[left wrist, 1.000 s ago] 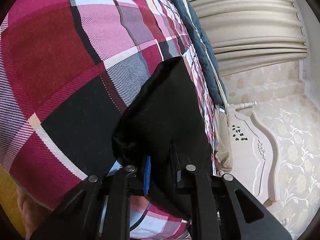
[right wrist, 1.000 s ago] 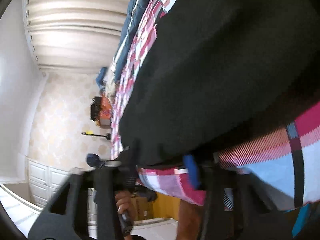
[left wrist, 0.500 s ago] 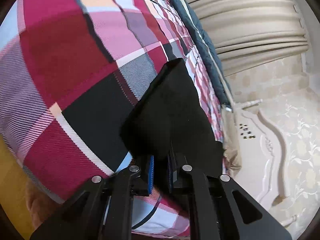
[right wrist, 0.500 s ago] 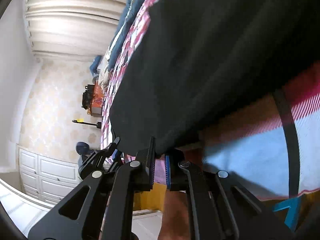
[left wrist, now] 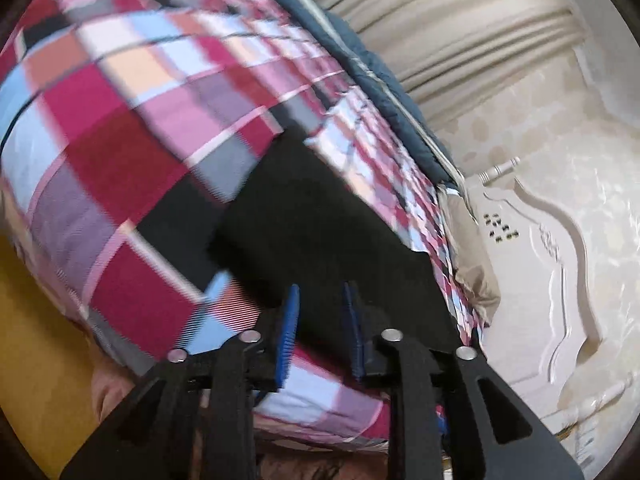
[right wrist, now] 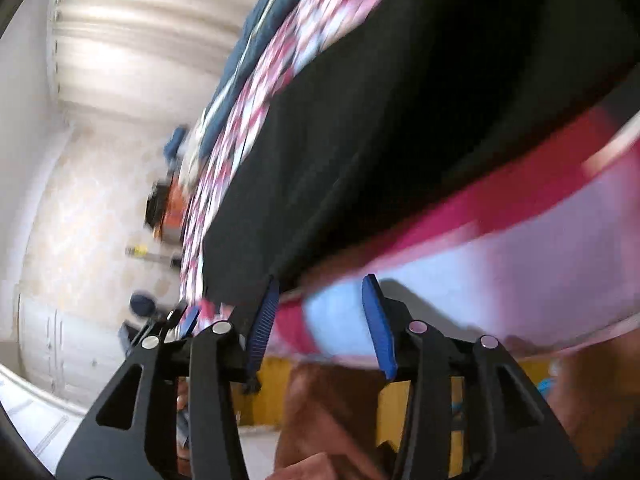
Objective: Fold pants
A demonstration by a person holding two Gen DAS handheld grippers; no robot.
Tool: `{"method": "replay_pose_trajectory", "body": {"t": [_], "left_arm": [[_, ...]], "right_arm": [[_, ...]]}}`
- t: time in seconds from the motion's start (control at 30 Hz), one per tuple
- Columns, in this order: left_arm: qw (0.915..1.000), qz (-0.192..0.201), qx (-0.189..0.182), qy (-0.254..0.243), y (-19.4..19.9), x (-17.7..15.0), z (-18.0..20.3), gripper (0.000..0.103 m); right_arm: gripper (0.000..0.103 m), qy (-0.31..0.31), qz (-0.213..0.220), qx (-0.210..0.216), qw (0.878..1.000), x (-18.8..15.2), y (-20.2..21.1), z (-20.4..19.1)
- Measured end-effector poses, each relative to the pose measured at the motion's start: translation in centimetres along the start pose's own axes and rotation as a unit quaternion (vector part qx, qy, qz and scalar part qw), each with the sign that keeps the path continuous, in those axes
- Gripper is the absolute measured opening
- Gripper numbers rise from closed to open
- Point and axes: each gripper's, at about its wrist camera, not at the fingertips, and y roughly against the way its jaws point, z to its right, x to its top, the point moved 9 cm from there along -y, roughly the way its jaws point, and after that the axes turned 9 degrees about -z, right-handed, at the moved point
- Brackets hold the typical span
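Black pants (left wrist: 320, 232) lie flat on the plaid bedspread (left wrist: 132, 152) near its edge, looking already folded into a compact shape, left gripper (left wrist: 320, 320) and right gripper (right wrist: 320, 312) both spread apart holding nothing, so probably only tidying left.

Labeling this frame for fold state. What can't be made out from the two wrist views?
- Black pants: far end cut off by the right wrist view's top edge; fold count unreadable.
- Plaid bedspread: motion-blurred in both views.
- Left gripper, right gripper: open; contact with fabric unclear.
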Motion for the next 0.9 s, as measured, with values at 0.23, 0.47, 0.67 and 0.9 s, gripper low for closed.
{"method": "replay_pose_trajectory", "body": {"t": [0.23,0.47,0.67,0.9], "left_arm": [[0.9974,-0.043,-0.026,-0.052,-6.0,0.4,6.5,0.044],[0.9933,-0.09,-0.049,-0.053,-12.3,-0.9,10.1,0.079],[0.9939,-0.092,-0.055,-0.024,-13.1,-1.9,9.0,0.084],[0.9953,-0.074,-0.062,-0.011,-12.9,-2.1,8.9,0.084]], "right_arm": [[0.052,-0.019,0.183,-0.133,0.974,9.6,19.9,9.8],[0.058,-0.071,0.247,-0.274,0.927,18.7,34.5,23.0],[0.049,-0.049,0.204,-0.302,0.93,22.7,32.7,26.2],[0.007,0.018,0.177,-0.363,0.914,24.2,32.9,23.9]]}}
